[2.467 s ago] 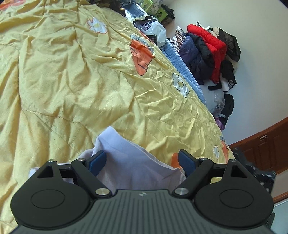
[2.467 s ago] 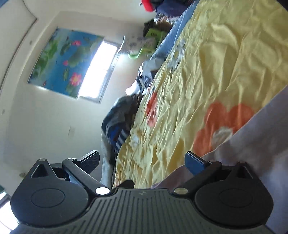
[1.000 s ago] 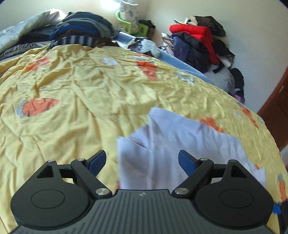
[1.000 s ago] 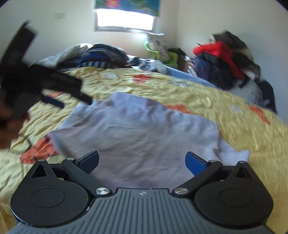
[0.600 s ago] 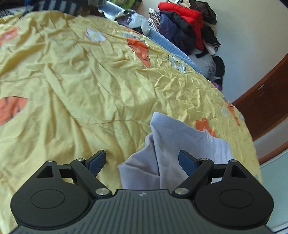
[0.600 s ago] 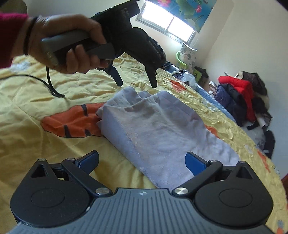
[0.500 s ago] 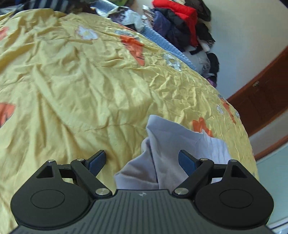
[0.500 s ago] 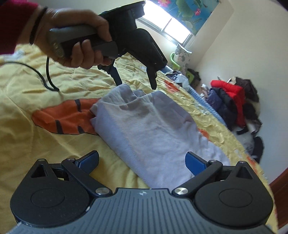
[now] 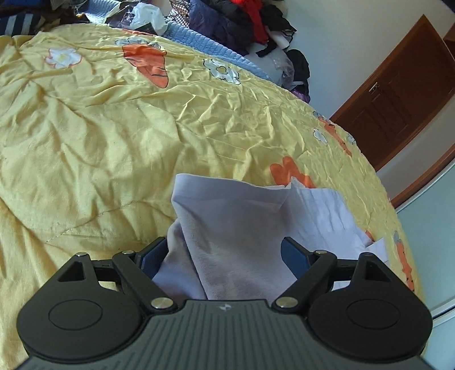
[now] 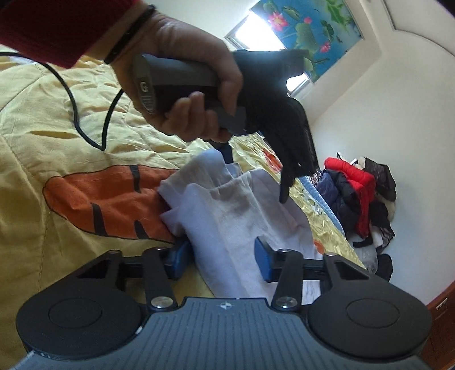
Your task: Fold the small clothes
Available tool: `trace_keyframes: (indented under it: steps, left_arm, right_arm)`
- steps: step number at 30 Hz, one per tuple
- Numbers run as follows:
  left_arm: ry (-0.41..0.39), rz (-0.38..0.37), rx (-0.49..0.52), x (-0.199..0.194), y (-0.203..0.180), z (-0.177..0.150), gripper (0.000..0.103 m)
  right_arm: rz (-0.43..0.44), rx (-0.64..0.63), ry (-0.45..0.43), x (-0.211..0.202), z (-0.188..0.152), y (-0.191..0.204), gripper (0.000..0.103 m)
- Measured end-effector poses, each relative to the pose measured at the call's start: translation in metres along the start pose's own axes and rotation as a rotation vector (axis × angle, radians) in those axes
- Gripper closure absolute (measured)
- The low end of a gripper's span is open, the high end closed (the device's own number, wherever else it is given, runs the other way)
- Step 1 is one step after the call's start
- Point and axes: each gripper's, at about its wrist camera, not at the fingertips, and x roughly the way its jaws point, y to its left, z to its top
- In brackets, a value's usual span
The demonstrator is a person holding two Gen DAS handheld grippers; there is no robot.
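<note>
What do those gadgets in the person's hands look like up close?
Each gripper is black plastic with two round discs, silver bolts, a ribbed grey body and blue-padded fingers. The left gripper has a grey pistol handle marked "G" and a black cable. The left hand shows a red sleeve and a dark wristband.

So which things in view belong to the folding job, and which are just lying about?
Job:
- pale lilac garment
- left claw, open around it
- right claw, open around it
- yellow bedspread, the work surface

Lying about:
- clothes heap with red jacket
- plastic bag
- wooden door
</note>
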Motion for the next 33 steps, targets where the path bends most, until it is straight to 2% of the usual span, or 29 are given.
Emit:
trace_keyframes:
  steps: [1,2,4,6,7,10,17,23,33]
  left_arm:
    - [0.000,0.016,0.006,0.000,-0.001,0.000,0.035]
    - [0.002,0.031,0.006,0.000,-0.001,-0.001,0.053]
    - [0.004,0.053,-0.013,0.000,0.002,-0.002,0.076]
    - [0.005,0.059,-0.043,-0.002,0.007,-0.004,0.090]
    - [-0.001,0.064,-0.052,-0.004,0.008,-0.006,0.092]
    - [-0.029,0.089,-0.059,-0.011,0.003,-0.009,0.095]
    - [-0.063,0.148,-0.094,-0.026,-0.021,-0.004,0.096]
    - [-0.071,0.175,-0.181,-0.039,-0.040,0.005,0.096]
    - [-0.108,0.121,-0.351,-0.044,-0.082,0.018,0.096]
  right_arm:
    - [0.008,-0.007,0.000,0.000,0.001,0.001,0.073]
    - [0.018,-0.016,-0.001,0.000,0.001,0.002,0.076]
    - [0.027,-0.035,-0.005,0.000,0.001,0.005,0.083]
    - [0.028,-0.056,-0.012,0.001,-0.001,0.007,0.086]
    - [0.030,-0.057,-0.018,0.000,-0.002,0.007,0.088]
    - [0.037,-0.045,-0.039,-0.002,-0.006,0.005,0.092]
    - [0.034,0.041,-0.127,-0.024,-0.011,-0.018,0.094]
    - [0.099,0.276,-0.165,-0.043,-0.021,-0.065,0.094]
    - [0.193,0.652,-0.175,-0.062,-0.066,-0.132,0.094]
